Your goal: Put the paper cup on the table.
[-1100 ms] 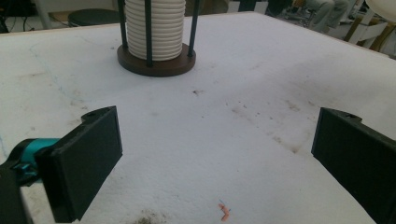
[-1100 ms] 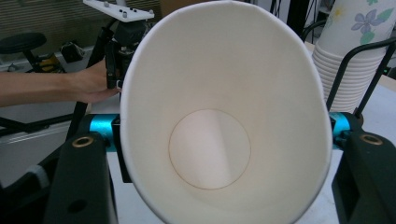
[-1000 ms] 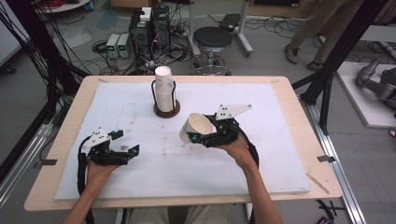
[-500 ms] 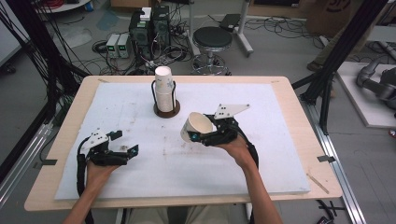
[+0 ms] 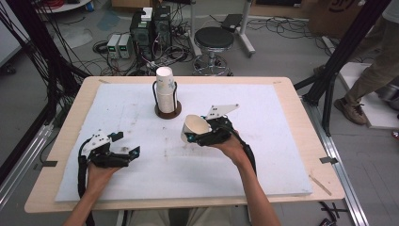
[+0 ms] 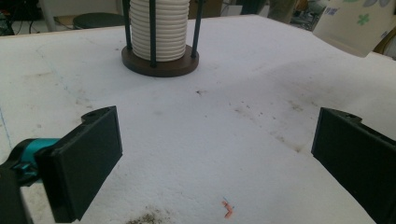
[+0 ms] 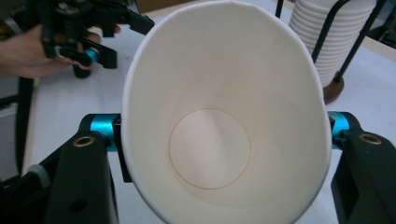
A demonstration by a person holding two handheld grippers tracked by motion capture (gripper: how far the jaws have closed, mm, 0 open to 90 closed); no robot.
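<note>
The right tongs (image 5: 192, 137) are clamped on a single paper cup (image 5: 195, 128), one jaw on either side of its wall. They hold it on its side above the white mat (image 5: 282, 141), clear of the surface, with its mouth turned towards the person; in the right gripper view you look straight down into the paper cup (image 7: 224, 121) to its round bottom. From the middle of the table (image 5: 301, 94) the cup sits just right of centre, and the stack of cups (image 5: 164, 89) in its wire holder on a dark wooden base stands at about eleven o'clock from it, near but not touching.

The left tongs (image 5: 128, 145) rest low over the mat at roughly eight o'clock from the table's centre. Their jaws stand wide apart with nothing between them, and the left gripper view looks between them across the bare mat to the foot of the stack (image 6: 159, 32).

To my eye this is the carrying step: one cup is in hand near the stack, either bound for it or just taken from it, and I cannot tell which. If it is to be stood on the mat, the wrist needs to roll until the base faces down before the jaws let go. If it goes onto the stack, it has to be turned mouth down and lined up over the top cup between the wires. The grip looks to squeeze the rim slightly oval, so a gentle hold would suit.
</note>
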